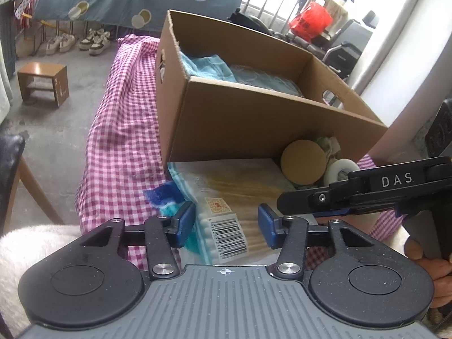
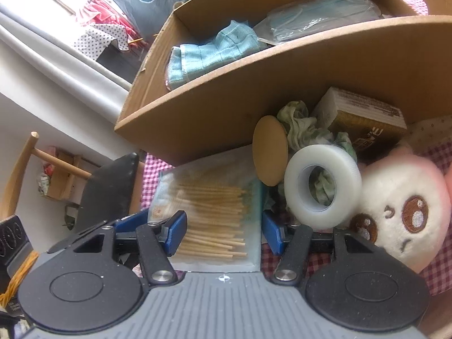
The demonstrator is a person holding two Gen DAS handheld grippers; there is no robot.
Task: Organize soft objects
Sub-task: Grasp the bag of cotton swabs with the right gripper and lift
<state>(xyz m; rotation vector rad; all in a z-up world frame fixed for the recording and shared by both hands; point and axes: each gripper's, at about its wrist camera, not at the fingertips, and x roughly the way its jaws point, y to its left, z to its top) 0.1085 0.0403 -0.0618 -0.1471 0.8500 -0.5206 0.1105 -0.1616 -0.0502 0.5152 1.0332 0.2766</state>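
Note:
A clear pack of cotton swabs point(image 1: 226, 195) lies on the checked cloth in front of a cardboard box point(image 1: 254, 118). My left gripper point(image 1: 227, 223) is open, its blue pads either side of the pack's near end. My right gripper point(image 2: 224, 231) is open over the same pack point(image 2: 212, 212) from the other side; it also shows in the left wrist view point(image 1: 364, 192). In the box lie a light blue towel point(image 2: 209, 50) and a bag of face masks point(image 2: 319, 17). A white plush toy point(image 2: 401, 212) sits at the right.
A round cork coaster point(image 2: 269, 154), a roll of white tape point(image 2: 322, 186), a crumpled green cloth point(image 2: 302, 130) and a small carton point(image 2: 364, 115) crowd the box's front wall. A blue cloth point(image 1: 166, 195) lies left of the pack. A wooden stool point(image 1: 42, 82) and shoes point(image 1: 93, 39) stand on the floor.

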